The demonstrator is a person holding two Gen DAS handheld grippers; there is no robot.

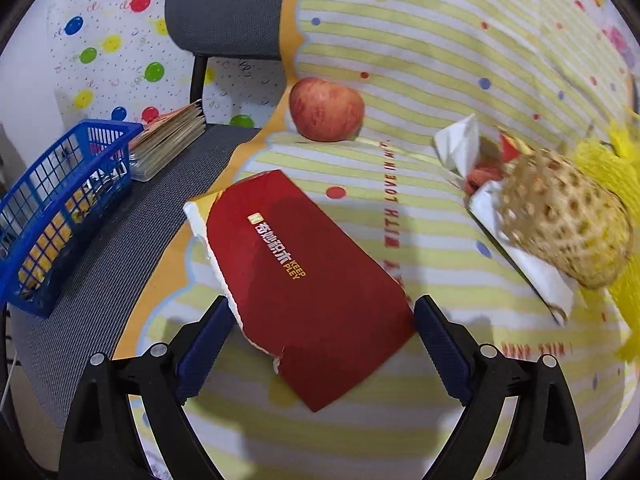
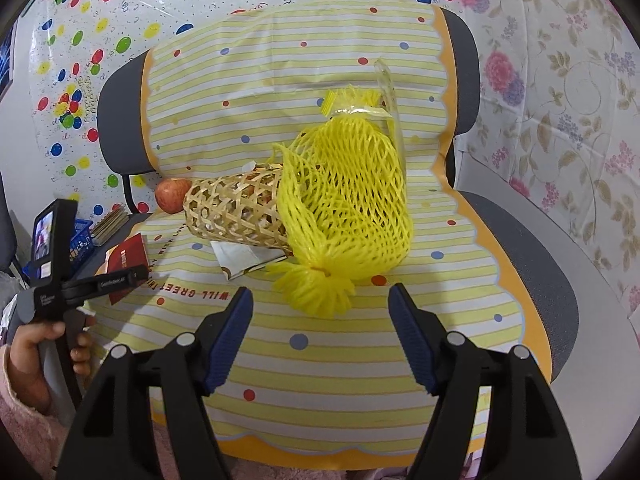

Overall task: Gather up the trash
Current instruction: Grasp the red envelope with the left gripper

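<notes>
Left wrist view shows spread left gripper (image 1: 322,320) straddling torn red envelope (image 1: 304,280), ungrabbed; right gripper (image 2: 320,320) gapes near yellow foam net (image 2: 348,208), trash uncollected.

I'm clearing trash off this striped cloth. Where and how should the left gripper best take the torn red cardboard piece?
Probably across its narrow near end: the torn red cardboard piece lies flat, tapering toward the left gripper, whose open jaws already flank it. Come down from above, pads on the two long edges, since a flat sheet offers no raised part.

torn red card sleeve (image 1: 304,280) flat on striped cloth; yellow foam net (image 2: 348,208) over a tipped woven basket (image 2: 236,210)
</notes>
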